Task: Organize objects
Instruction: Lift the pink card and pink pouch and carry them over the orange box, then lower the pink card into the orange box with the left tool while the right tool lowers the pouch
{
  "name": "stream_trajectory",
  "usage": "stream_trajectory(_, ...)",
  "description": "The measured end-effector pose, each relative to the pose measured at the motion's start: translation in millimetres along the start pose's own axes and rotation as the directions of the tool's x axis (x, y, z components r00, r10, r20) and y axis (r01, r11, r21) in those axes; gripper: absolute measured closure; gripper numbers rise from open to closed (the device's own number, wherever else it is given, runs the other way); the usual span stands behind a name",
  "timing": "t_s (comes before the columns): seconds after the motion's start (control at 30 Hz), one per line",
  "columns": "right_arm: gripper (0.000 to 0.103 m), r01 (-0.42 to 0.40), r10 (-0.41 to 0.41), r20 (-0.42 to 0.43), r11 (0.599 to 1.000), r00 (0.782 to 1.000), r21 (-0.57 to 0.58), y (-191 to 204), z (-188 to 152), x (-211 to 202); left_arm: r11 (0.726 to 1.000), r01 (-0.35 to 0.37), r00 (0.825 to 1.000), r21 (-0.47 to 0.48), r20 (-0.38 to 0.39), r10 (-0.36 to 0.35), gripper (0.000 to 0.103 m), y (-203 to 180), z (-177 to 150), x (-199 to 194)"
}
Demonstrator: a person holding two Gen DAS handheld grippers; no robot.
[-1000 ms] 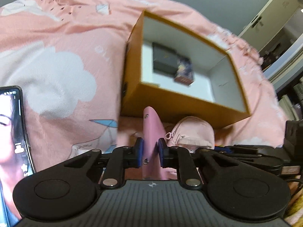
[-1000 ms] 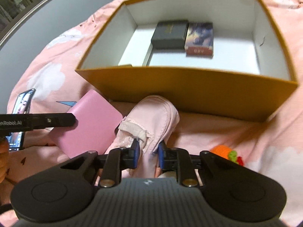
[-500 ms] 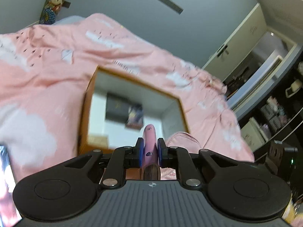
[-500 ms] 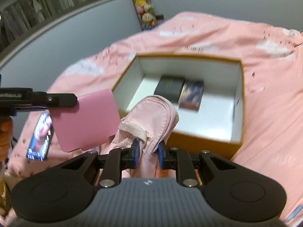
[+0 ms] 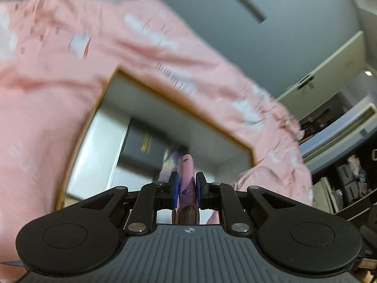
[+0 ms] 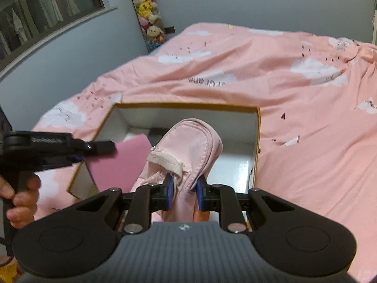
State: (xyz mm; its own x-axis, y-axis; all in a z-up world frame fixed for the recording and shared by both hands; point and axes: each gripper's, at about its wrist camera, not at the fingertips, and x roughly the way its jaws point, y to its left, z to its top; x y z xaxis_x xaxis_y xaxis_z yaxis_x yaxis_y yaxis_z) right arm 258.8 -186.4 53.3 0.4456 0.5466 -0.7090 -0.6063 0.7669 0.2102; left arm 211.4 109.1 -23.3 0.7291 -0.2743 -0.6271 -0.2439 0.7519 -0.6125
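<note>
Hovering over the box (image 6: 256, 141) — left claw (image 6: 99, 147) clamps pink wallet (image 5: 186, 181), right claw (image 6: 183, 192) clamps pouch (image 6: 188, 146) — lower each into bare floor space before releasing.

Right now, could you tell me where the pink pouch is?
In the right wrist view, the pink pouch hangs in the right claw, over the open box.

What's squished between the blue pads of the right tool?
A soft pink pouch. The right wrist view shows the right tool shut on its lower end, with the pouch hanging above the open box.
</note>
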Motion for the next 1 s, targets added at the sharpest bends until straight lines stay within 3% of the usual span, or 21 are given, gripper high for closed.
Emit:
stream_trajectory(0.2, 0.082, 0.002, -0.004, -0.08, 1.0, 0.997, -0.021, -7, 0, 37, 0.997, -0.077, 0.993, 0.015, -0.086, 0.078, 0.087, 12, -13, 29)
stream_trajectory(0.37, 0.082, -0.002, -0.005, -0.138, 0.999, 0.99, -0.05, -8, 2, 60, 0.993, -0.113, 0.988, 0.031, -0.103, 0.116, 0.086, 18, -14, 30)
stream_trajectory(0.6, 0.082, 0.032, -0.053, -0.193, 0.994, 0.98, -0.108, -5, -5, 80, 0.959, -0.224, 0.96, 0.175, -0.132, 0.248, 0.085, 5, -9, 29)
stream_trajectory(0.77, 0.082, 0.041, -0.071, -0.216, 0.989, 0.974, -0.143, 0, -5, 85, 0.949, -0.237, 0.944, 0.209, -0.183, 0.276, 0.081, 10, -8, 34)
stream_trajectory(1.0, 0.082, 0.052, -0.071, -0.237, 0.995, 0.969, -0.085, 5, -6, 100, 0.946, -0.212, 0.948, 0.244, -0.185, 0.26, 0.081, 11, -9, 26)
